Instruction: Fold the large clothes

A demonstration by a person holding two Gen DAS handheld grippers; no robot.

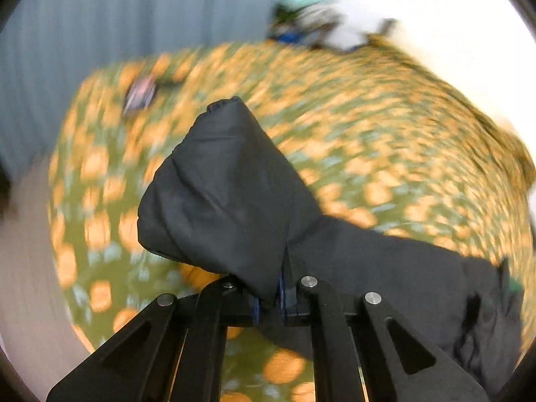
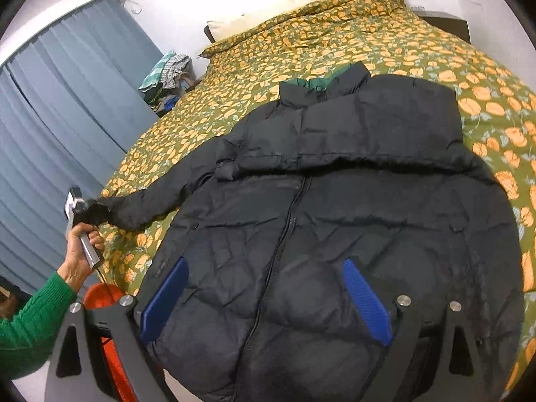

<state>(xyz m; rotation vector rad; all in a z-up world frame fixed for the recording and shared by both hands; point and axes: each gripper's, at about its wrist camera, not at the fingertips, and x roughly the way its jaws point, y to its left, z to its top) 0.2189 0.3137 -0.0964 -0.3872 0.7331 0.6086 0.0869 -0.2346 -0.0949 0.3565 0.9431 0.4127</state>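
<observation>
We see the bed (image 2: 301, 43) under its orange-flowered cover, bearing the black puffer jacket (image 2: 335, 201) zip-up near its foot edge; our right gripper (image 2: 266, 298) hovers over the jacket's hem, fingers spread wide. Our left gripper (image 1: 268, 298) pinches the sleeve (image 1: 227, 194) out past the jacket's side; though blurred, the cuff seems lifted off the bed.

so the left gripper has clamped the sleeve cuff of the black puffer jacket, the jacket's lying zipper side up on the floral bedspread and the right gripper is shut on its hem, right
Not quite: the right gripper is open, its blue pads spread apart above the jacket front, gripping nothing, as the right wrist view shows. The rest holds: the left gripper is clamped on the sleeve cuff, and the jacket lies zipper side up on the floral bedspread.
</observation>
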